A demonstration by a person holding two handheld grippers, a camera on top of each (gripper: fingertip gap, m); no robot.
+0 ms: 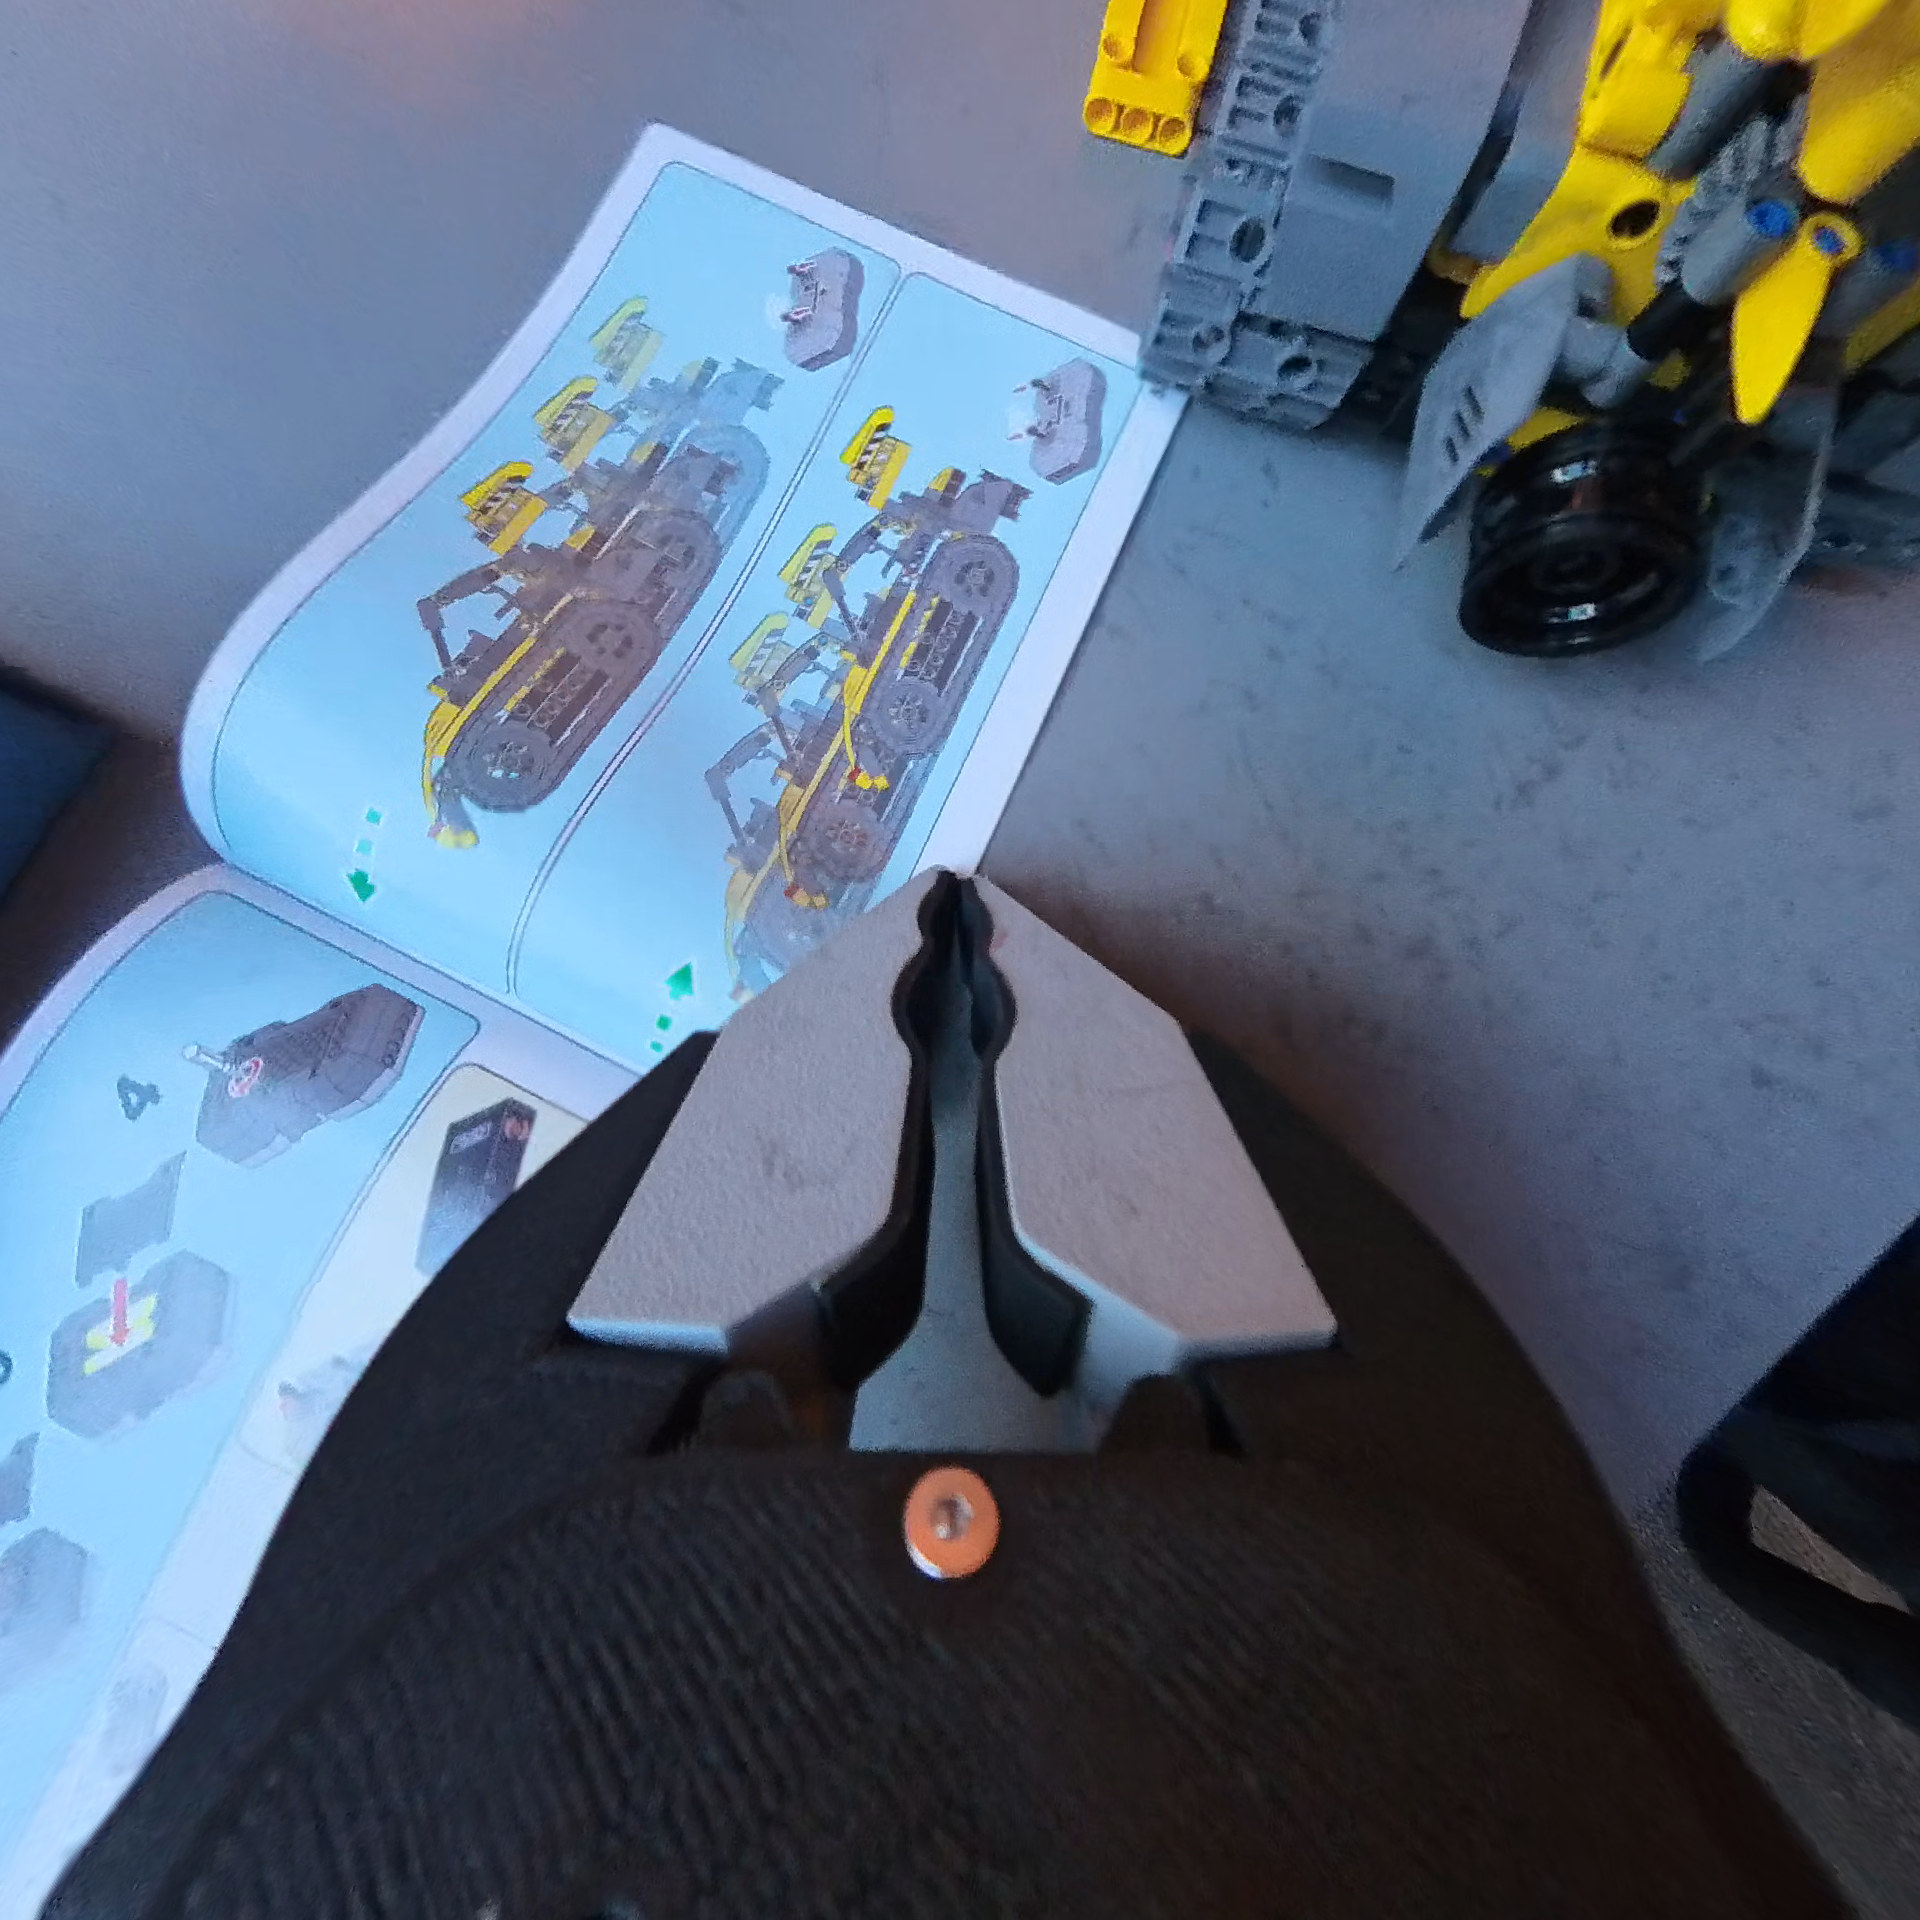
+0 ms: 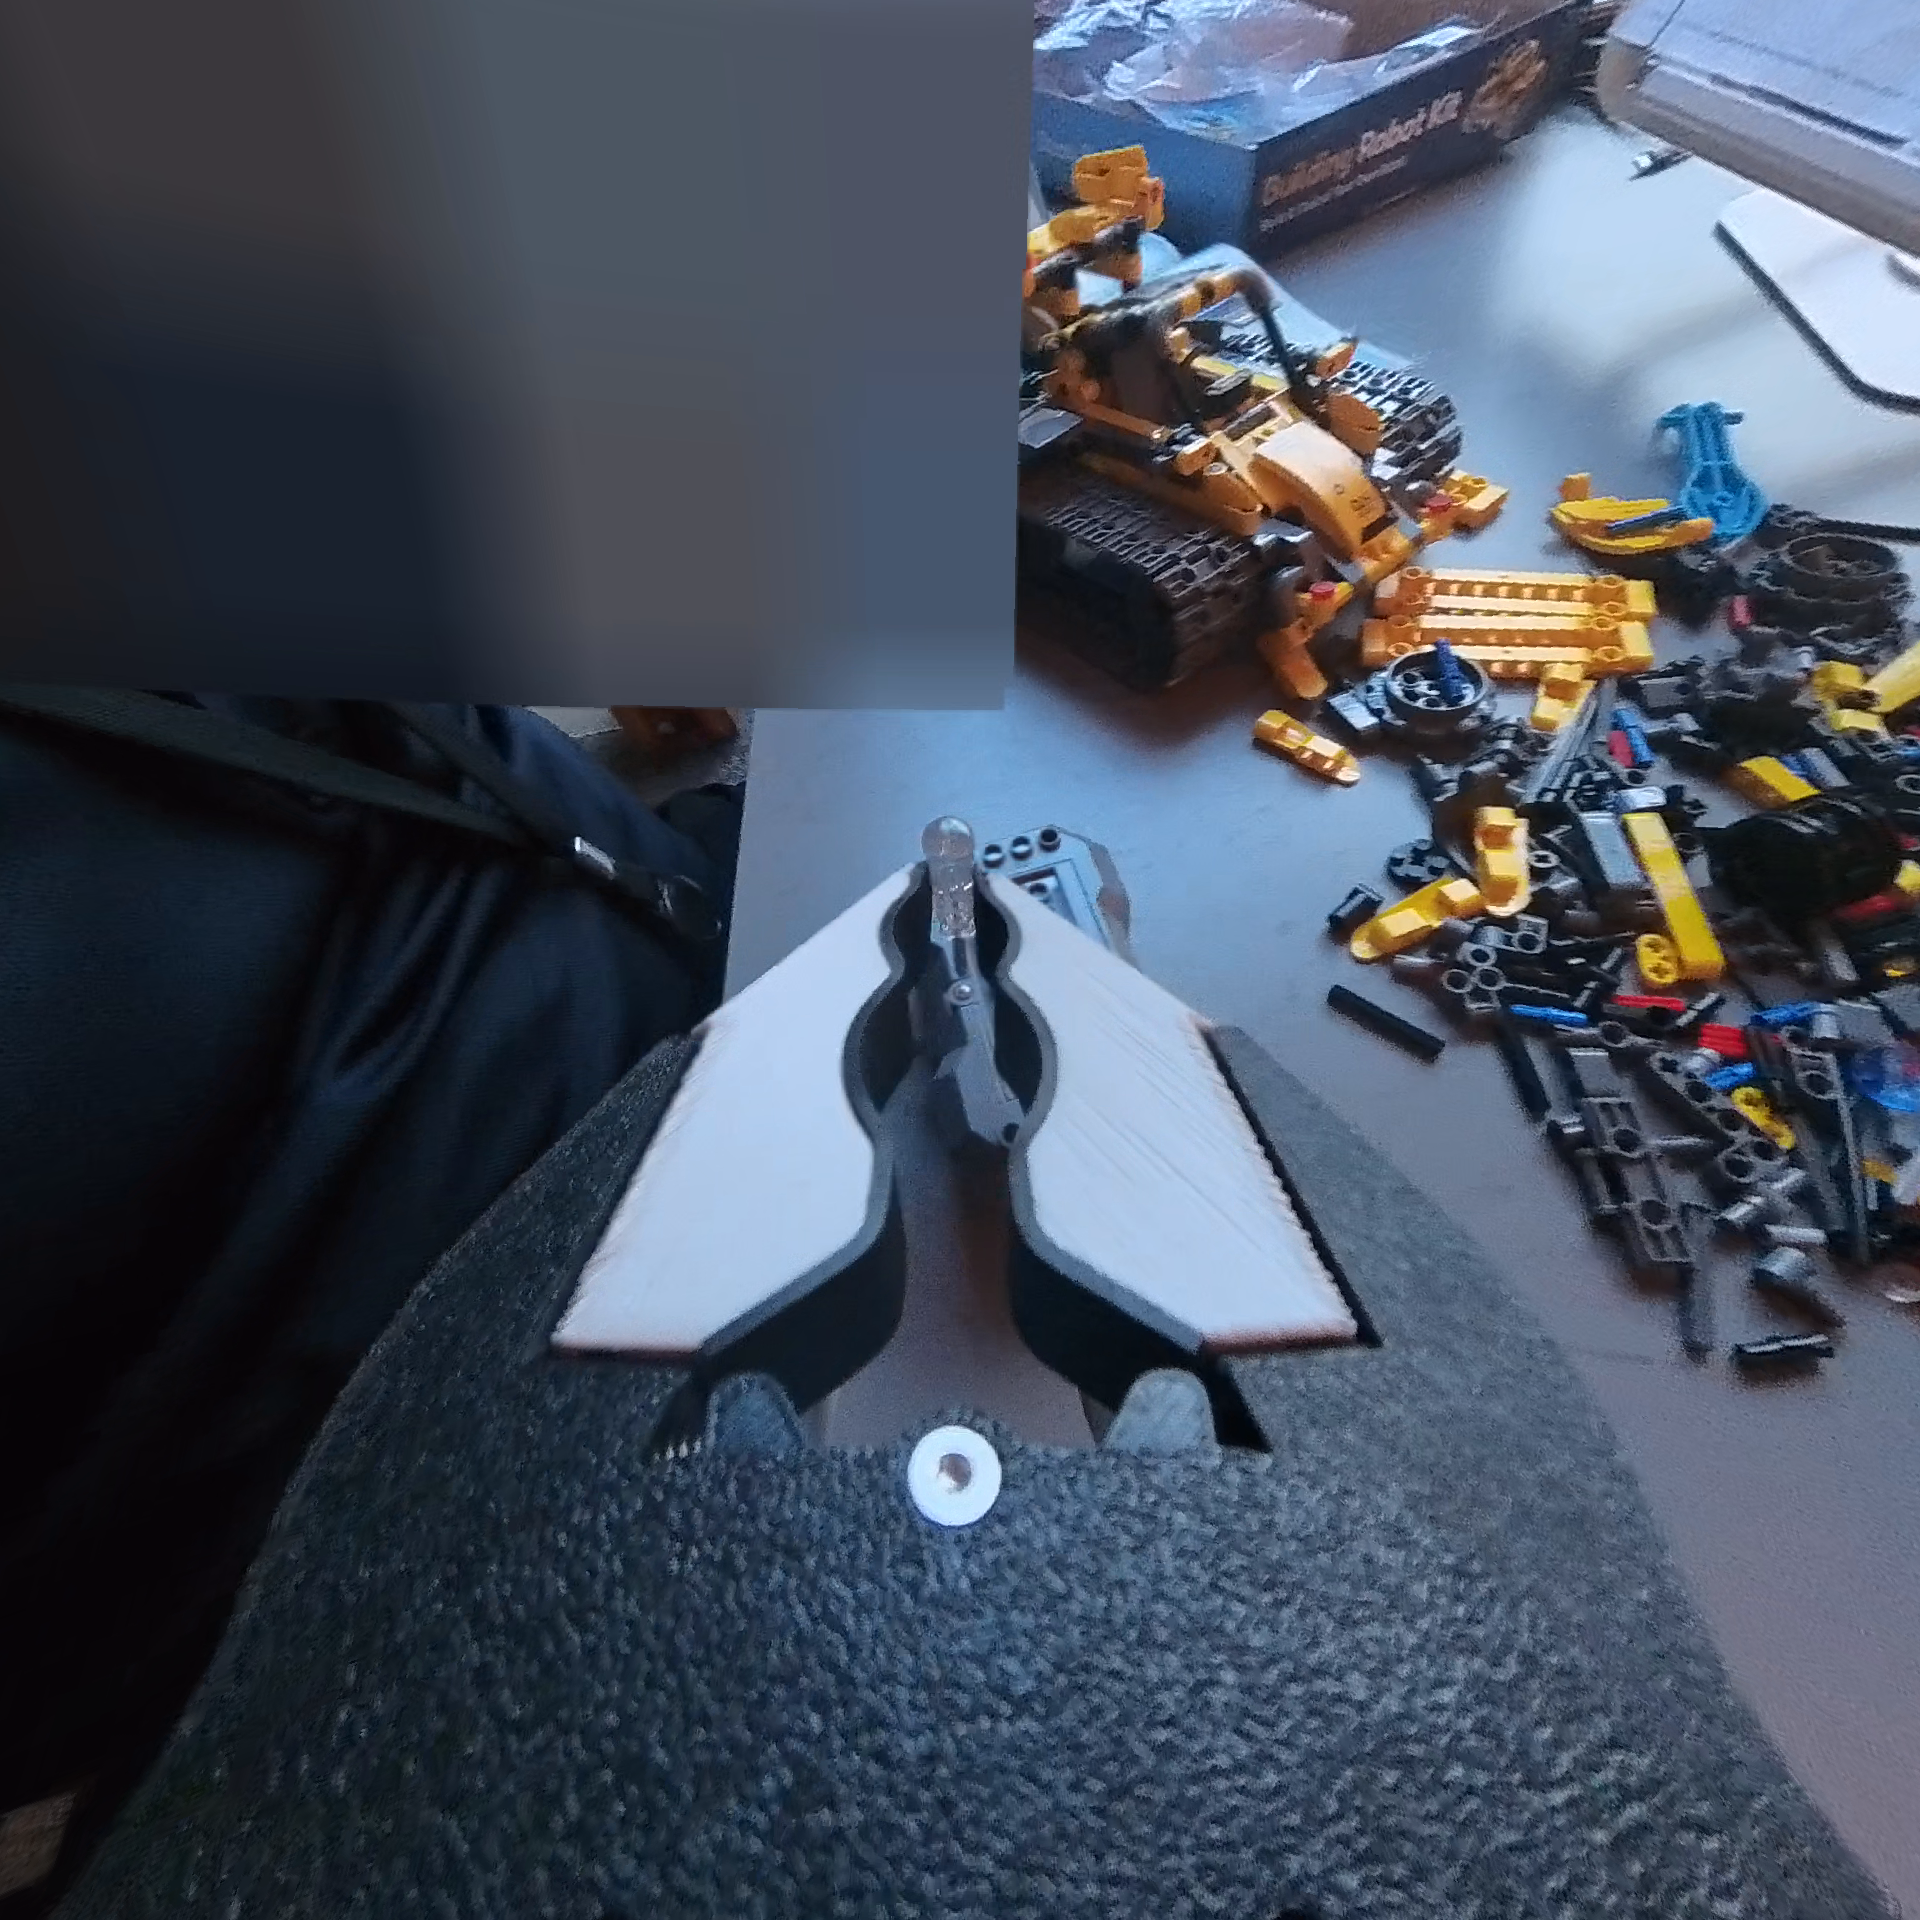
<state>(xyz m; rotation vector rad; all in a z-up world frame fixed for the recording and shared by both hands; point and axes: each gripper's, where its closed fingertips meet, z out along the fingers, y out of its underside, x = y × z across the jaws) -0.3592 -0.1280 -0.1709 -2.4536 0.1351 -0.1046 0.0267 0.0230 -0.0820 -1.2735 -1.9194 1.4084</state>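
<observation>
In the left wrist view my left gripper point(image 1: 954, 888) is shut and empty, its tips over the near right corner of an open instruction booklet point(image 1: 665, 582) lying on the grey table point(image 1: 1403, 987). A yellow and grey brick-built model point(image 1: 1621, 270) with a black wheel point(image 1: 1579, 561) stands at the top right. In the right wrist view my right gripper point(image 2: 951, 883) is shut on a slim dark grey piece with a clear rounded tip point(image 2: 951, 862), held above the table edge. A small dark flat part point(image 2: 1049, 873) lies just beyond the tips.
A yellow and black tracked vehicle model point(image 2: 1226, 468) stands on the table. A heap of loose yellow, black and grey bricks point(image 2: 1683, 935) spreads to the right. A dark box point(image 2: 1382, 145) stands at the back. A person in dark clothing point(image 2: 260, 1039) is at the left. Across from one pair of fingers to the other is roughly 45 cm.
</observation>
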